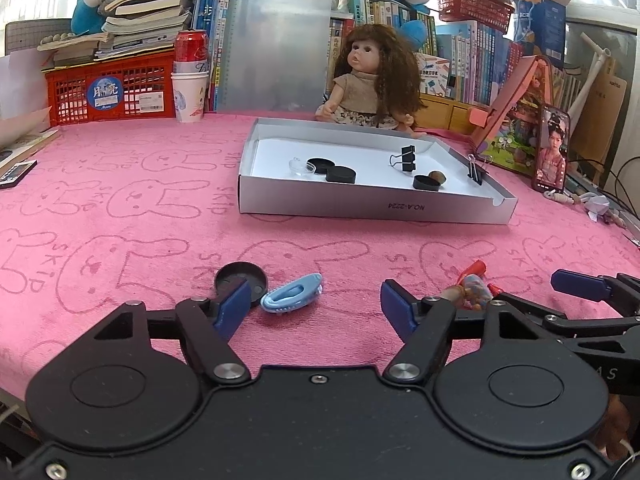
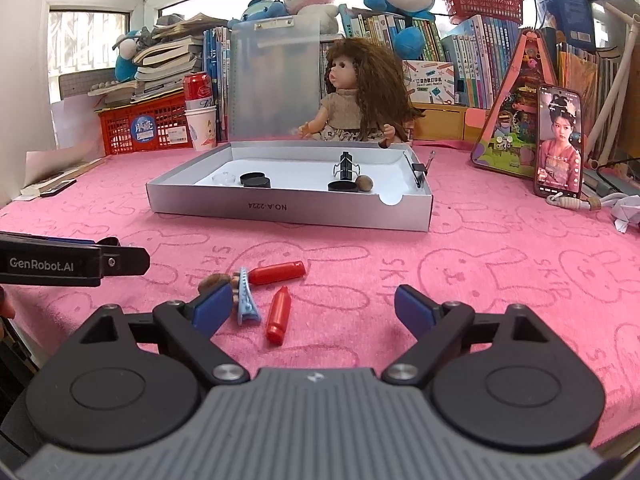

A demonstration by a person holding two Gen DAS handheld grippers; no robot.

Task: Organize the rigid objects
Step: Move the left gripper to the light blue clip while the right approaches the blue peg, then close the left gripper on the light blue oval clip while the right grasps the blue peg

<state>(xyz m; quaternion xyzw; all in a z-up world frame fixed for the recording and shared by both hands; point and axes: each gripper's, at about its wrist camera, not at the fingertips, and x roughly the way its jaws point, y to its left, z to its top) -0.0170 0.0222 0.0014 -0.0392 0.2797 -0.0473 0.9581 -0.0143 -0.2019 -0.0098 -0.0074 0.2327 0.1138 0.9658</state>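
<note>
A: How do the left gripper's (image 1: 316,304) fingers stand?

B: Spread apart and grasping nothing. A light blue hair clip (image 1: 292,293) lies on the pink table (image 1: 120,240) between them, nearer the left finger and touching neither pad. A black round lid (image 1: 240,280) sits just past that same finger's tip, partly hidden by it.

A: And the right gripper (image 2: 314,308)?

B: Its fingers are wide apart too, released, with nothing pressed between them. One red crayon-shaped piece (image 2: 278,314) lies between them, closer to the left finger; a second red piece (image 2: 276,272) lies just beyond, across the fingers' line. A blue comb-like clip (image 2: 245,300) rests against the left finger's inner side, and a brown nut-like object (image 2: 214,281) peeks out just behind that fingertip.

A: Where do the sorted things sit?

B: Well ahead of both pairs of fingers, in the shallow silver box (image 2: 288,210). It holds several black lids (image 2: 254,179), a clear small cup (image 2: 225,179), a brown nut (image 2: 364,182) and a black binder clip (image 2: 347,168); another binder clip (image 2: 418,168) is clamped on the box's right wall.
</note>
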